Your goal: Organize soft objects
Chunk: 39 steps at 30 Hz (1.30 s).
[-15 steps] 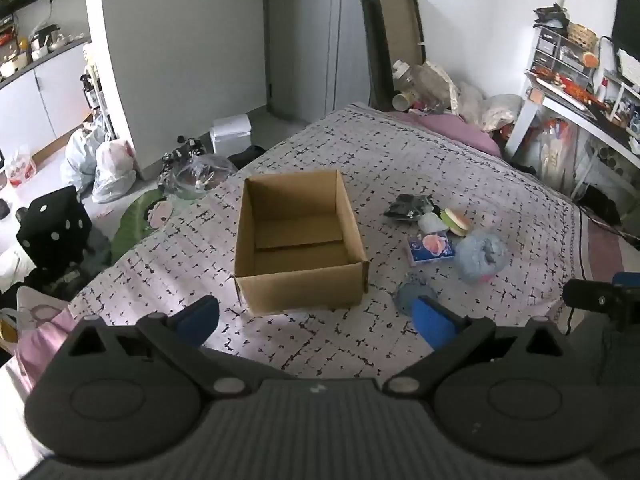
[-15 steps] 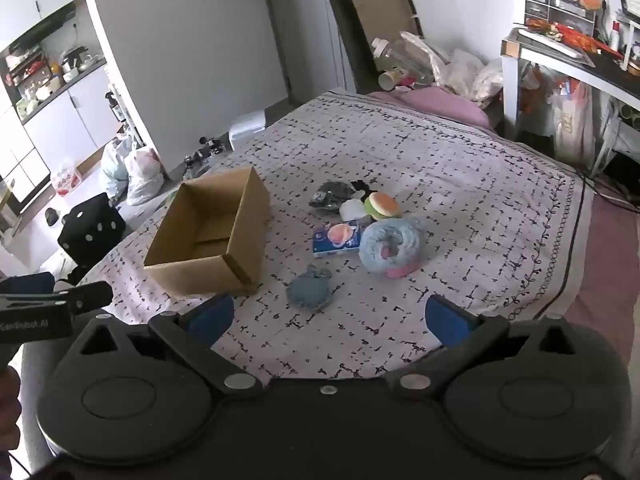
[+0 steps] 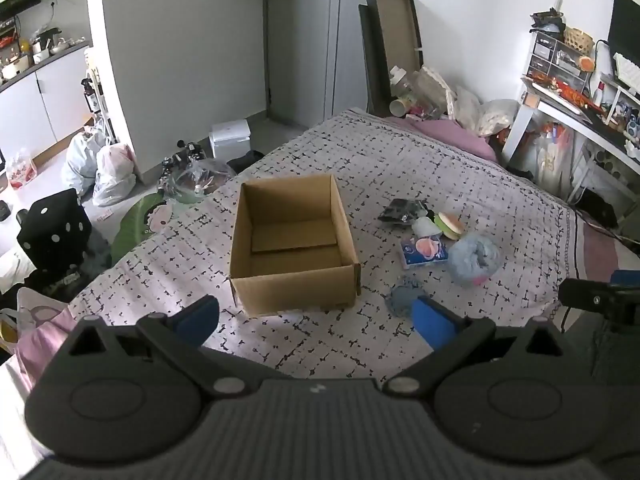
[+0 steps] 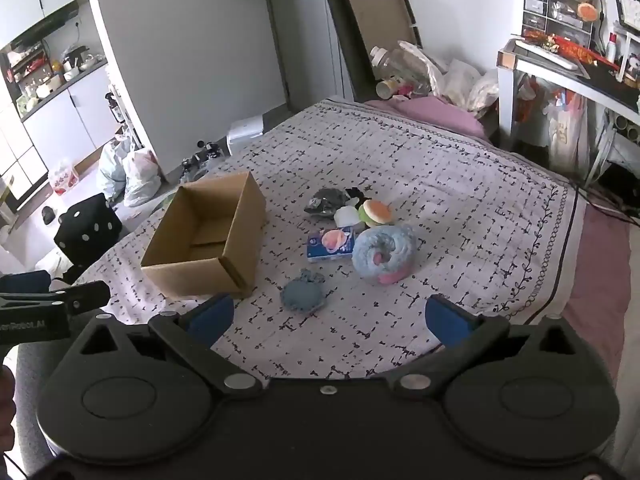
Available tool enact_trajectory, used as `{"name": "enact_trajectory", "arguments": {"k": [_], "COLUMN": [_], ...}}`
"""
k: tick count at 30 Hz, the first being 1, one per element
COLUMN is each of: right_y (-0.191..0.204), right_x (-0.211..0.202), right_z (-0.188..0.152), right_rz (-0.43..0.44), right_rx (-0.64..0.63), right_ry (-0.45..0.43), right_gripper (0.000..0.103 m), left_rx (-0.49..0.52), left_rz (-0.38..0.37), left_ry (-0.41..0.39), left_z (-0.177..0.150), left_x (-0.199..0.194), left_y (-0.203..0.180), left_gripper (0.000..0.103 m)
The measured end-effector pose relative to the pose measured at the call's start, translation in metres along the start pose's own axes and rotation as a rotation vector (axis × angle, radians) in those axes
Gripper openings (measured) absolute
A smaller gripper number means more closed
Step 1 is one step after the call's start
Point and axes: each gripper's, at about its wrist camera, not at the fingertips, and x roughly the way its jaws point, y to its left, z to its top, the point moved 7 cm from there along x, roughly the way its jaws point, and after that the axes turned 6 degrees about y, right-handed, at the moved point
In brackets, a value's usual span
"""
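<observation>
Cardboard box [image 3: 294,246], brown, flaps open, nothing visible inside, upright on bed [image 3: 500,184] with black-on-white patterned cover; leftmost item of the group. Soft objects grouped just right of box, clear of its wall. Left to right, as seen from right wrist view: flat blue-grey knitted piece [image 4: 303,294] nearest the camera, near the box corner; blue packet with pink print [image 4: 331,243] beyond it; dark crumpled item [image 4: 327,202] farthest back; small white item [image 4: 347,216] touching a green-and-orange round toy [image 4: 375,213]; pale blue fluffy ring with pink underside [image 4: 384,251] at far right, touching or just beside the packet.

Left gripper [image 3: 316,314]: jaws fully spread, blue pads empty, poised above bed edge, box front framed between the pads, right pad overlapping the knitted piece [image 3: 402,300] in view; contact not determinable. Right gripper [image 4: 328,316]: jaws fully spread, nothing between pads, angled down toward knitted piece and fluffy ring. Both grippers side by side at near edge of bed, each visible at the margin of the other's view.
</observation>
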Motion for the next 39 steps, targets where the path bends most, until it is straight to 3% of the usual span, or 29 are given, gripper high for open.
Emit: {"name": "enact_trajectory", "arguments": {"k": [39], "right_y": [-0.0022], "right_x": [0.0010], "right_z": [0.0025], "right_rz": [-0.022], "right_rx": [-0.015], "right_ry": [-0.008], "right_gripper": [0.103], "left_rx": [-0.004], "left_rz": [0.008], "left_ry": [0.005], "left_z": [0.0016], "left_x": [-0.0018], "left_y": [-0.0022], "left_gripper": [0.102]}}
